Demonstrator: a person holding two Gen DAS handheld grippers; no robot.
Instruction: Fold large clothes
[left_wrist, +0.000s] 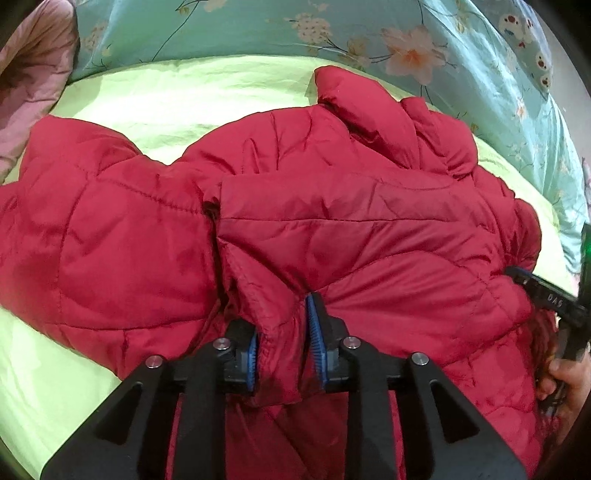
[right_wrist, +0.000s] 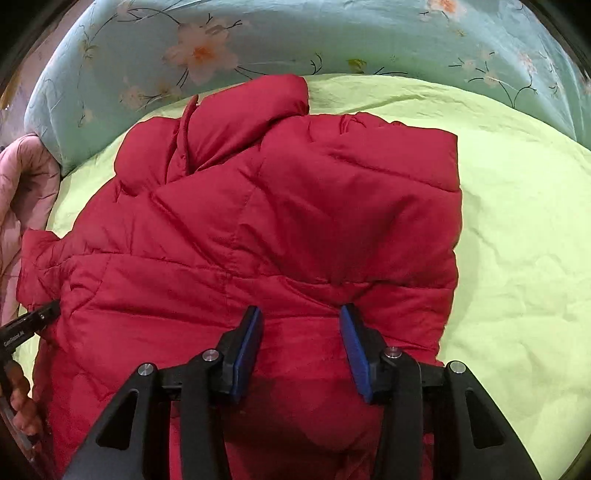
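A red quilted puffer jacket (left_wrist: 295, 221) lies on a light green bed sheet (left_wrist: 166, 92), partly folded over itself. My left gripper (left_wrist: 282, 328) is shut on a bunched fold of the jacket's near edge, with fabric pinched between its blue pads. In the right wrist view the same jacket (right_wrist: 277, 206) spreads ahead. My right gripper (right_wrist: 301, 321) has its jaws apart with jacket fabric bulging between the pads; it presses on the near hem. Each gripper also shows at the edge of the other view, the right one (left_wrist: 546, 291) and the left one (right_wrist: 33, 321).
A teal floral quilt (right_wrist: 332, 33) runs along the far side of the bed. A pink padded garment (left_wrist: 33, 74) lies at the far left. Bare green sheet (right_wrist: 517, 240) stretches to the right of the jacket.
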